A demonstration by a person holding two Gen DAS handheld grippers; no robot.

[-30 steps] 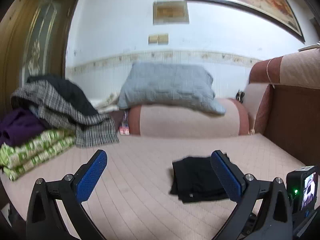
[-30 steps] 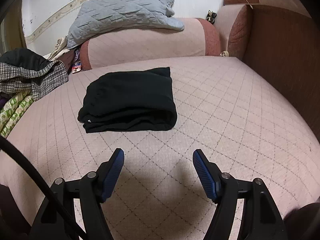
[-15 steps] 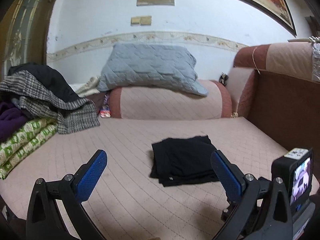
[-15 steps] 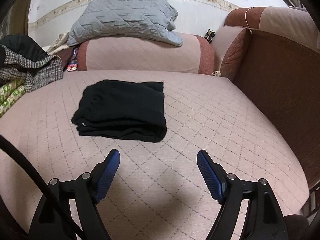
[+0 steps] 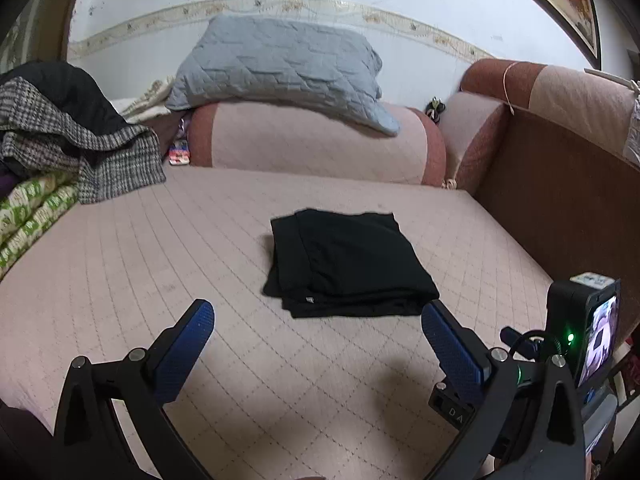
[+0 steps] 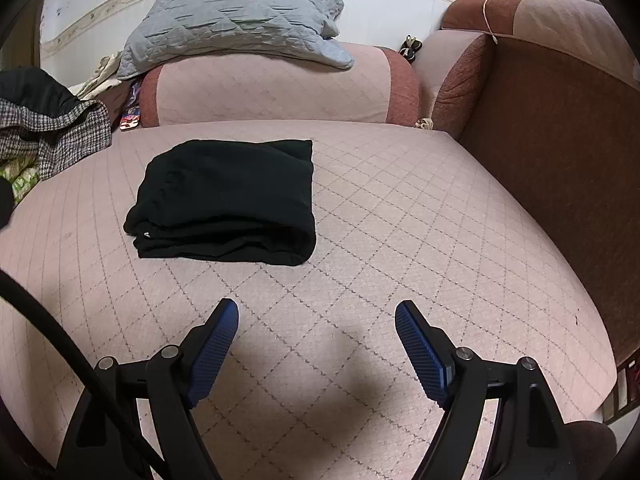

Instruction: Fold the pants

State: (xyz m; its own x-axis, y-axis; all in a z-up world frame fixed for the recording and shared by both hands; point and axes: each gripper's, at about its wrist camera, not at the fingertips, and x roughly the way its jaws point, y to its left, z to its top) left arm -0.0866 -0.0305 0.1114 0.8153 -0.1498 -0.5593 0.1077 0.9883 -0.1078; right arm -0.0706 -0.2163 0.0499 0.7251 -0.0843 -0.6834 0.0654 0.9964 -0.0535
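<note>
The black pants (image 5: pixel 344 264) lie folded into a compact rectangle on the pink quilted sofa seat (image 5: pixel 160 264). They also show in the right wrist view (image 6: pixel 228 196), left of centre. My left gripper (image 5: pixel 316 312) is open and empty, hovering just in front of the pants' near edge. My right gripper (image 6: pixel 316 316) is open and empty, above bare seat to the near right of the pants. Neither gripper touches the pants.
A pile of clothes (image 5: pixel 68 128) and a green patterned blanket (image 5: pixel 28 216) sit at the left. A grey quilted pillow (image 5: pixel 280 68) rests on the bolster (image 5: pixel 312 148) at the back. The brown sofa arm (image 6: pixel 560 152) rises on the right.
The left gripper has tilted downward and drawn closer to the seat, so the pants look larger. The right gripper has shifted slightly. The pants have not moved.
</note>
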